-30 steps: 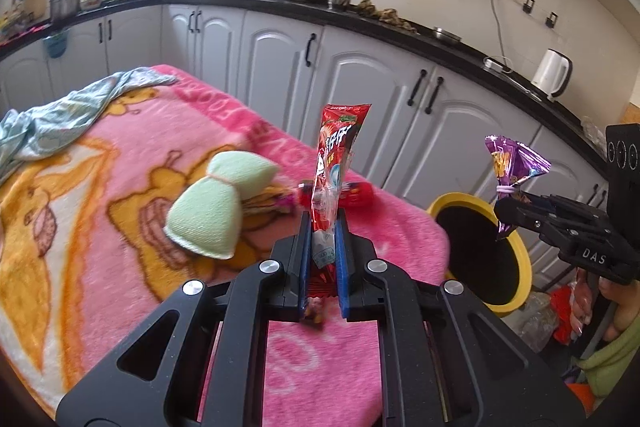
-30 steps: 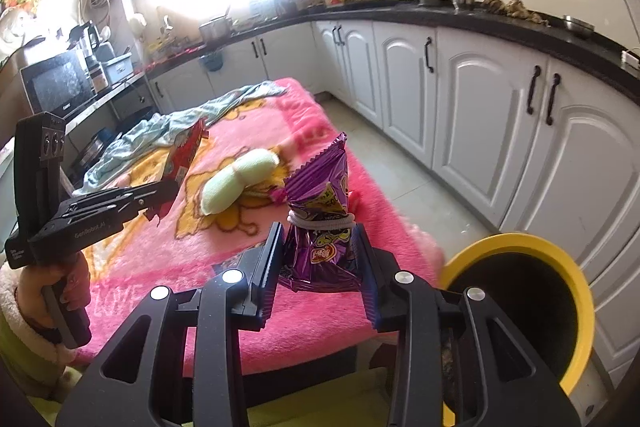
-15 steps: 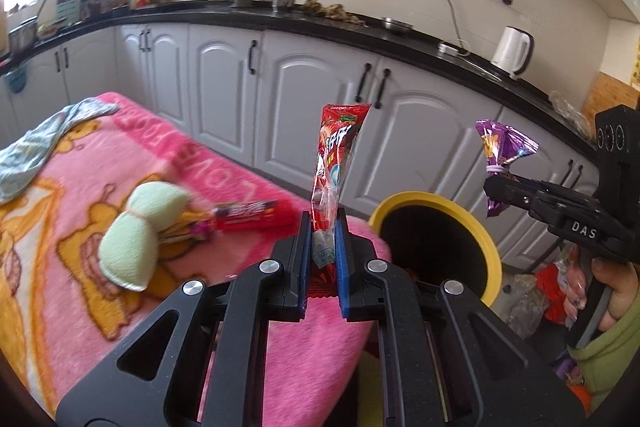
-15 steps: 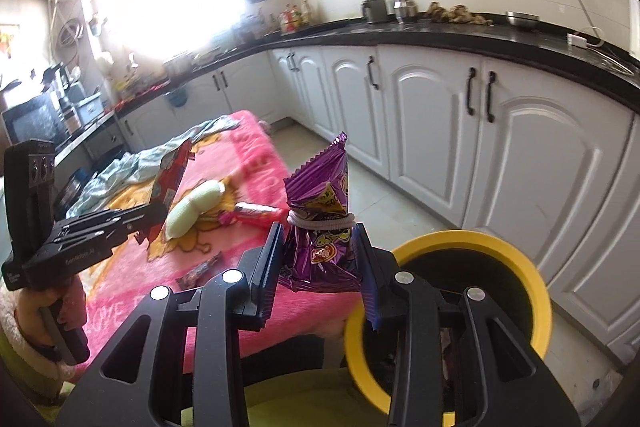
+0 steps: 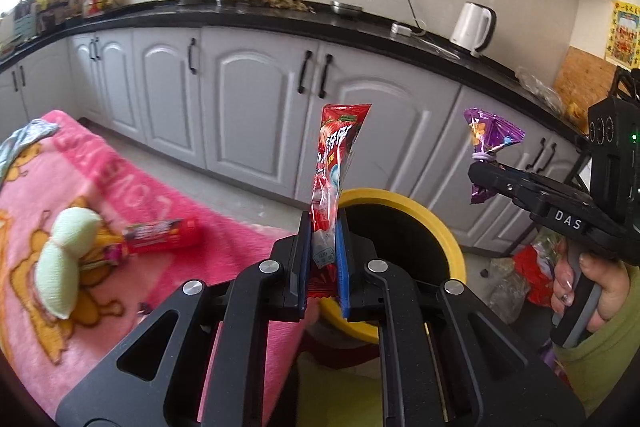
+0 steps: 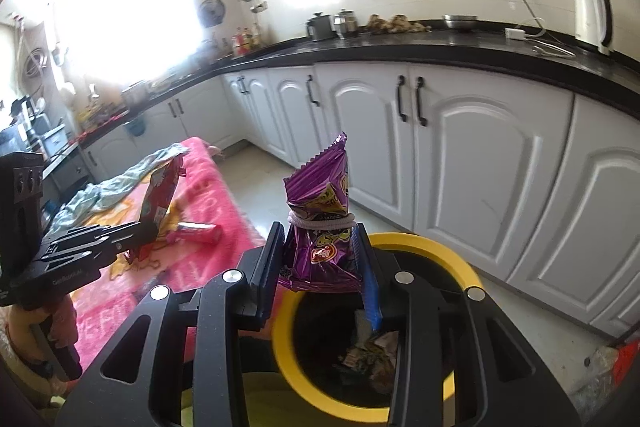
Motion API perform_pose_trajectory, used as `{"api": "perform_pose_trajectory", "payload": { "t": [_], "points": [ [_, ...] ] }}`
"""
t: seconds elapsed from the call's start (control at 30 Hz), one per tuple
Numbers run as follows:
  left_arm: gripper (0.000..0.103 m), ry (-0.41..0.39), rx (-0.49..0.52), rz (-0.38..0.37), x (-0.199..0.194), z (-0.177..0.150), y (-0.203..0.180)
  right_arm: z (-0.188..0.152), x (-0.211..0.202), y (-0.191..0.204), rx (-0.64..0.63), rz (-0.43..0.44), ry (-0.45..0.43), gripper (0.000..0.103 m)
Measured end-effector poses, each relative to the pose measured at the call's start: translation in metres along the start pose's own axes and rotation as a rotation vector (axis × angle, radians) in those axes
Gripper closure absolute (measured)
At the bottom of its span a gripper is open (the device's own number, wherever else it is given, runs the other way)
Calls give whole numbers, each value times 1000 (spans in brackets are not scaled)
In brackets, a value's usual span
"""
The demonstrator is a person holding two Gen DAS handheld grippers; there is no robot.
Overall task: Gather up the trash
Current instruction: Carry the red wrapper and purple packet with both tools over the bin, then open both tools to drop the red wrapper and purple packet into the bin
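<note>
Biggest thing here is the pink blanket table (image 5: 120,187), which has a red wrapper (image 5: 164,233) lying on it that hasn't been collected. Right beside it is the yellow-rimmed bin (image 6: 400,241), junk already inside. The right gripper (image 6: 320,259) is clamped on a purple snack bag (image 6: 320,203) over the opening, I'd guess for dropping. The left gripper (image 5: 323,255) pinches a red sachet (image 5: 336,155) upright, near the rim.

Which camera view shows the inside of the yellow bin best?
The right wrist view: it looks down into the bin, so crumpled trash at the bottom is visible. The left wrist view shows the bin more from the side, only the rim and a dark interior, partly hidden by the left gripper.
</note>
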State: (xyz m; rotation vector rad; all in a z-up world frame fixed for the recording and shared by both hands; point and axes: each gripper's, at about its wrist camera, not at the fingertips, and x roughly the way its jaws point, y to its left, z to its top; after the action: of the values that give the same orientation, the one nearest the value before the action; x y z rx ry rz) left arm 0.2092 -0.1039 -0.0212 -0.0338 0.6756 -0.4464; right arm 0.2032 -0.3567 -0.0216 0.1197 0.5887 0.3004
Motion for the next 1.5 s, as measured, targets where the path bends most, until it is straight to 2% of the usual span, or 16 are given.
{"api": "perform_pose_trajectory", "payload": {
  "t": [0.2, 0.63, 1.2, 1.27, 1.33, 1.37, 1.43, 1.5],
  "points": [
    [96, 49, 21, -53, 34, -2, -23, -11, 6, -25, 30, -46, 23, 69],
    [96, 164, 57, -84, 98, -20, -49, -31, 34, -64, 118, -82, 90, 69],
    [92, 234, 26, -97, 131, -34, -46, -49, 64, -76, 149, -95, 173, 66],
    [78, 232, 20, -91, 131, -35, -45, -49, 63, -78, 162, -98, 171, 60],
    [65, 229, 16, -82, 129, -35, -43, -47, 62, -80, 169, -108, 159, 47],
    [59, 227, 14, -77, 128, -35, -42, -47, 60, -81, 175, -112, 153, 46],
    [54, 223, 3, -71, 126, -34, -39, -46, 58, -82, 185, -115, 145, 42],
    [44, 213, -7, -52, 122, -33, -35, -44, 55, -82, 183, -124, 132, 39]
  ]
}}
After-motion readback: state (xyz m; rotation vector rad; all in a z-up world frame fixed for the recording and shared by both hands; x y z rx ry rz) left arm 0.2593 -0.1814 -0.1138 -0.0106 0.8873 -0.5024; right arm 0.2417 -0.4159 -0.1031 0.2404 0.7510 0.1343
